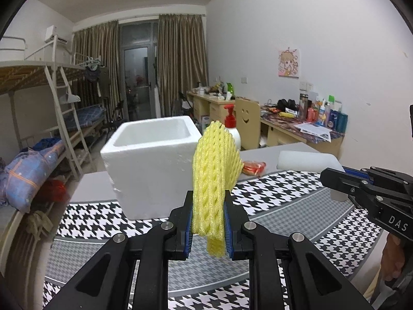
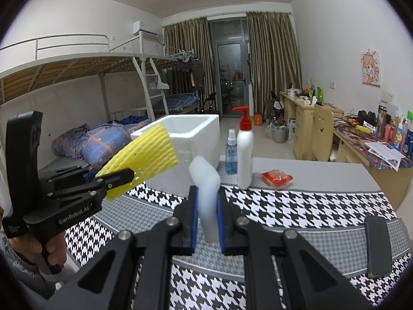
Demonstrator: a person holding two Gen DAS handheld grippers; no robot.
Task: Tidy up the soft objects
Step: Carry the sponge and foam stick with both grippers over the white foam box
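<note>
My left gripper [image 1: 208, 206] is shut on a yellow foam net sleeve [image 1: 215, 170], which stands up between the blue pads above the houndstooth cloth. From the right wrist view the same yellow foam net sleeve [image 2: 144, 159] juts out of the left gripper [image 2: 130, 174] at the left. My right gripper [image 2: 206, 201] is shut on a bent white foam piece [image 2: 205, 180]. In the left wrist view that white foam piece [image 1: 307, 160] shows at the right, ahead of the right gripper's black body. A white foam box [image 1: 152, 160], open at the top, stands just behind both held pieces, also seen as the white foam box [image 2: 191, 139].
A white pump bottle with a red top [image 2: 244, 152], a blue spray bottle [image 2: 231, 155] and a red packet [image 2: 276, 177] stand on the grey table behind the houndstooth cloth [image 2: 296, 206]. A dark phone [image 2: 378, 248] lies at the right. Bunk beds and desks line the room.
</note>
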